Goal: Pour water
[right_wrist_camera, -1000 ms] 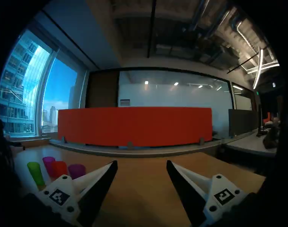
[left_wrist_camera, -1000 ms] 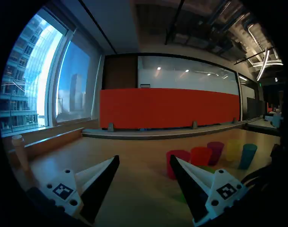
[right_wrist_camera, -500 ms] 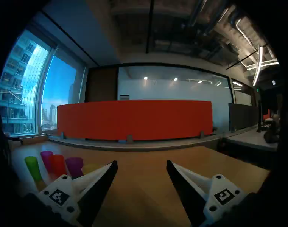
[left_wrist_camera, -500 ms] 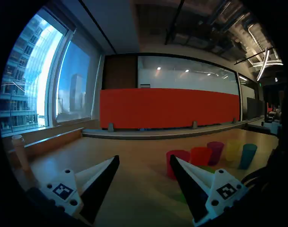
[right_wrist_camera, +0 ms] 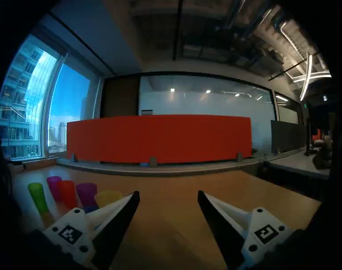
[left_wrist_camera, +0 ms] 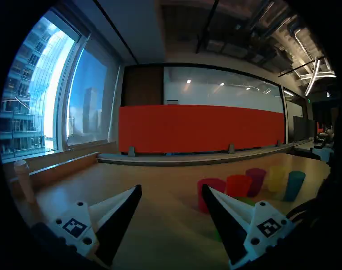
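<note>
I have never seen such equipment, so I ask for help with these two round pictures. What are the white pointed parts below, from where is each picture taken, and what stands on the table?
There is no robot arm: a person holds a two-finger gripper in each hand, and a wide-angle camera rides on each. The white pointed parts are the fingers. One picture looks along the left gripper, the other along the right gripper. Both are open and hold nothing. On the wooden table stand coloured cups: a red cup, an orange cup, a purple cup, a yellow cup and a teal cup in the left gripper view; the right gripper view shows a green cup too. An orange partition stands behind.
</note>
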The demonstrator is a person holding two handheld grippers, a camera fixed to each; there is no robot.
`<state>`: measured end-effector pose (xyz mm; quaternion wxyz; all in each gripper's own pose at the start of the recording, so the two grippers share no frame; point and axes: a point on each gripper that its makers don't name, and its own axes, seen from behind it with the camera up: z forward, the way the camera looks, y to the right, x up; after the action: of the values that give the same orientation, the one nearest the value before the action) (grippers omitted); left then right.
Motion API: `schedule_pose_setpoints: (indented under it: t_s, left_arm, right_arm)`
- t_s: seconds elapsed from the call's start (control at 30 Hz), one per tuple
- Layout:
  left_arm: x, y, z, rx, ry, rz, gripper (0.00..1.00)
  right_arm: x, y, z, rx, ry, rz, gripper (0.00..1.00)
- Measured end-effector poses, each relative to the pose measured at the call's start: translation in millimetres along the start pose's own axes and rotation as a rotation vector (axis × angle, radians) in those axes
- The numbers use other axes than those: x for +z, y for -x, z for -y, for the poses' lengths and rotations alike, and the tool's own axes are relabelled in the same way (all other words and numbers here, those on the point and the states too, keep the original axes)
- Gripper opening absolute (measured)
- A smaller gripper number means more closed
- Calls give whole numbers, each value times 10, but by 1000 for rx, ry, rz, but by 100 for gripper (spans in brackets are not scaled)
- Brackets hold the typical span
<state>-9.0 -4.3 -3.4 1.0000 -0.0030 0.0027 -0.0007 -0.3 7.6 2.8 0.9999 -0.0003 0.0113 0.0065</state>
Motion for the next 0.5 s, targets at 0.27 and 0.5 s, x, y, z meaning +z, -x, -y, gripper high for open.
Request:
schedule_pose_setpoints:
  t_s: [0.27, 0.5]
  left_arm:
    - [8, -4, -5, 0, 0, 0, 99]
    - [7, -2, -1, 0, 0, 0, 99]
  right_arm:
    - [-1, 53, -7, 1, 3, 12, 100]
    - [9, 56, -11, -2, 5, 15, 100]
